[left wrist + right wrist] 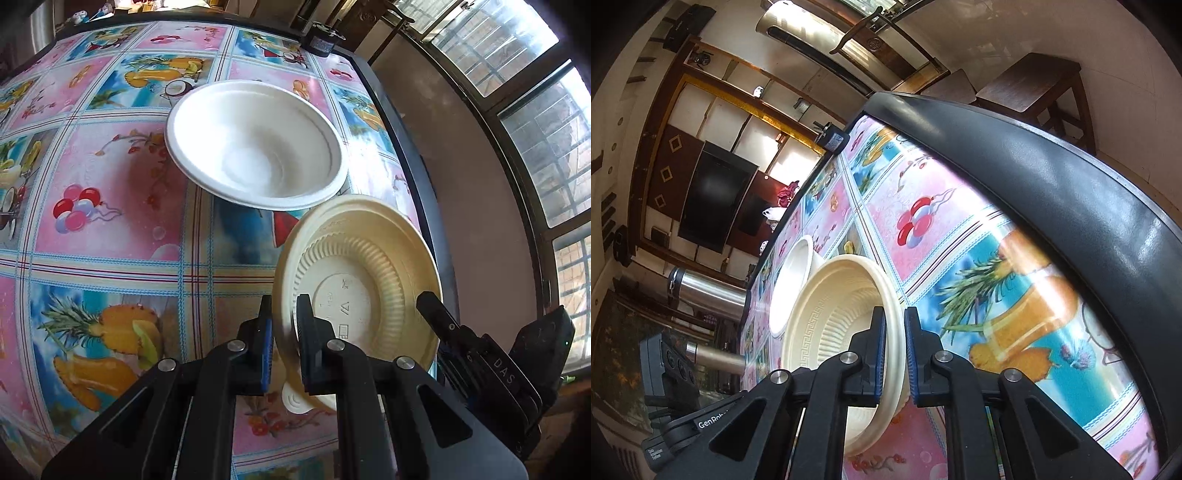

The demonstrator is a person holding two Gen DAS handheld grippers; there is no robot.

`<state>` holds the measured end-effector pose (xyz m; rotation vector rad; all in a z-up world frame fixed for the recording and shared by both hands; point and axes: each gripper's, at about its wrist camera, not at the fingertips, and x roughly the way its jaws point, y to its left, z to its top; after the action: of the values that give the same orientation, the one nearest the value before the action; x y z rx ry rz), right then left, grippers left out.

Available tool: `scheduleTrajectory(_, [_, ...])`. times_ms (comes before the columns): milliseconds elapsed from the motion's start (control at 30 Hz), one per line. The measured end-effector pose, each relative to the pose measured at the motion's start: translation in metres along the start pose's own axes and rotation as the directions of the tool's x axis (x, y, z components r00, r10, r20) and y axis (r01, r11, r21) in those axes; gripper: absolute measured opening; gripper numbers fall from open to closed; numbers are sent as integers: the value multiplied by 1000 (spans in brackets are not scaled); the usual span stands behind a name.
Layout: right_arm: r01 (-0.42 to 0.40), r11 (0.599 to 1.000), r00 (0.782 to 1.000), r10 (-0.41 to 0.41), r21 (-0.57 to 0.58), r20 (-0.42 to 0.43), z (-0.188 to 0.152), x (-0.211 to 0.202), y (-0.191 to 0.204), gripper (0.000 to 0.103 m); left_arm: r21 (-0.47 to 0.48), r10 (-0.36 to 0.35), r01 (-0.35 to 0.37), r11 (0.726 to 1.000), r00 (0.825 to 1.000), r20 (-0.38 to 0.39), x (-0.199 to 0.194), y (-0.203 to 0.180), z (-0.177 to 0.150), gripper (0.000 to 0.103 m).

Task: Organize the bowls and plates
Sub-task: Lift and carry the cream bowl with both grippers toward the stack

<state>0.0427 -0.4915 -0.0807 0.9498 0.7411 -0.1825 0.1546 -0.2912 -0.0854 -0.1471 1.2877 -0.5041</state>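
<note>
Bright fruit-print tablecloth (110, 206) covers the table. Both grippers clamp one cream plate, tilted on edge near the right side: left gripper (284, 332) on its left rim, right gripper (894, 350) opposite. Just beyond sits a white bowl (255, 147).

Left tool (284, 314) and right tool (894, 321), each pinched on a rim.
</note>
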Motion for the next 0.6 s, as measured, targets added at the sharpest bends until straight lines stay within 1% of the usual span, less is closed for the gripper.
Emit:
scheduleTrajectory(233, [-13, 999, 1000, 12, -50, -19, -18, 8, 15, 10, -17, 7, -6, 1000, 999, 32, -16, 20, -15, 10])
scheduleTrajectory(433, [-33, 992, 998, 26, -125, -62, -44, 19, 36, 10, -28, 45, -42, 999, 995, 91, -33, 49, -37, 10])
scheduleTrajectory(533, [-70, 982, 996, 58, -173, -73, -58, 20, 51, 10, -26, 67, -64, 998, 988, 136, -47, 64, -51, 11])
scheduleTrajectory(600, [-79, 973, 995, 64, -217, -74, -69, 20, 62, 10, -19, 91, -89, 996, 981, 173, -58, 72, -61, 11])
